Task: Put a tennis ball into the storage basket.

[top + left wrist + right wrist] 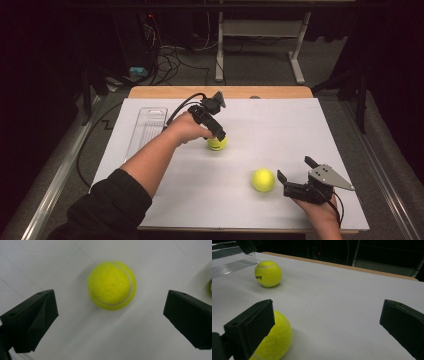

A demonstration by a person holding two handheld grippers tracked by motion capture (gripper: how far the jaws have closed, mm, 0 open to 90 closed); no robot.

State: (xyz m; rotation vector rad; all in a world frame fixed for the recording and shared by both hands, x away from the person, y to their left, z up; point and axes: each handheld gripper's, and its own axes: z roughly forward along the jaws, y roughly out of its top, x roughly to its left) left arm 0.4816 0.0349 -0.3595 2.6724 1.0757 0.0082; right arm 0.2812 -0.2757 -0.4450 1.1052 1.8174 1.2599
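Two yellow tennis balls lie on the white table top (280, 125). One tennis ball (217, 143) sits mid-table, and my left gripper (217, 134) points down right over it. In the left gripper view that ball (112, 285) lies between and just beyond the wide-open jaws of the left gripper (110, 302), untouched. The second ball (263, 180) rests near the front, just left of my open right gripper (296, 169). In the right gripper view this near ball (275, 340) sits partly behind the left jaw of the right gripper (327, 315); the far ball (268, 273) lies beyond.
A clear plastic tray (145, 125) lies along the table's left side, also seen as the tray (229, 265) at upper left. Bare wood edges the table's back (220, 92). Cables and a desk frame (260, 30) stand on the floor behind.
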